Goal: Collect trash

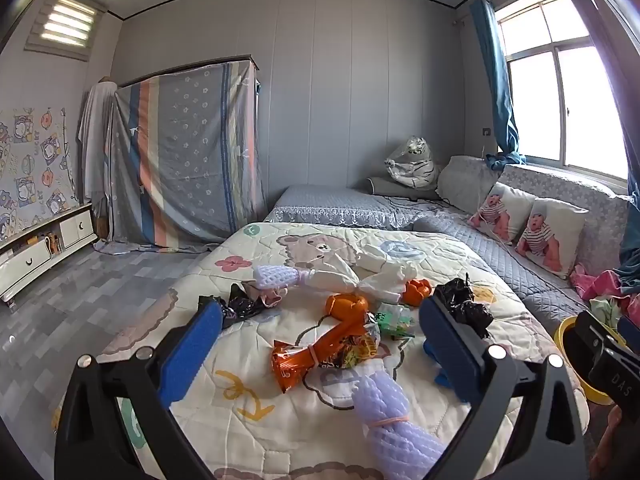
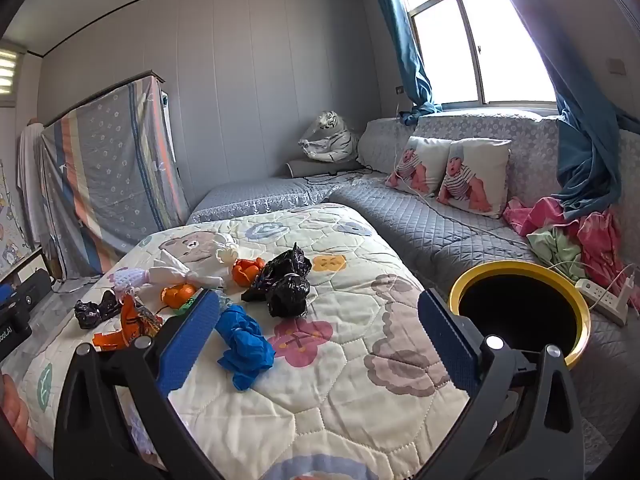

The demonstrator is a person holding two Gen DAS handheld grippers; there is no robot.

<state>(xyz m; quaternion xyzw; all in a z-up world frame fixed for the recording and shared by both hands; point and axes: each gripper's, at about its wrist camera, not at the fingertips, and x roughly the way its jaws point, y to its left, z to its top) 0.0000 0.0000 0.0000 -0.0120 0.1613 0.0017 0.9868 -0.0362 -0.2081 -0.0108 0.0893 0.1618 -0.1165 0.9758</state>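
Observation:
Trash lies scattered on a cartoon quilt [image 1: 248,392]: an orange snack wrapper [image 1: 320,356], a lilac foam net [image 1: 392,420], orange peels [image 1: 346,304], black plastic bags [image 1: 464,304], a white bag [image 1: 360,276] and a crumpled blue glove [image 2: 244,344]. A black bin with a yellow rim [image 2: 520,312] stands at the quilt's right edge. My left gripper [image 1: 320,344] is open above the orange wrapper. My right gripper [image 2: 320,332] is open and empty, between the blue glove and the bin; it also shows at the right edge of the left wrist view [image 1: 608,352].
A grey quilted couch [image 2: 440,224] with two baby-print pillows [image 2: 448,172] runs behind the bed. Pink and green clothes [image 2: 568,232] and a power strip [image 2: 600,296] lie by the bin. A sheet-covered wardrobe [image 1: 188,160] and low cabinet [image 1: 40,244] stand left.

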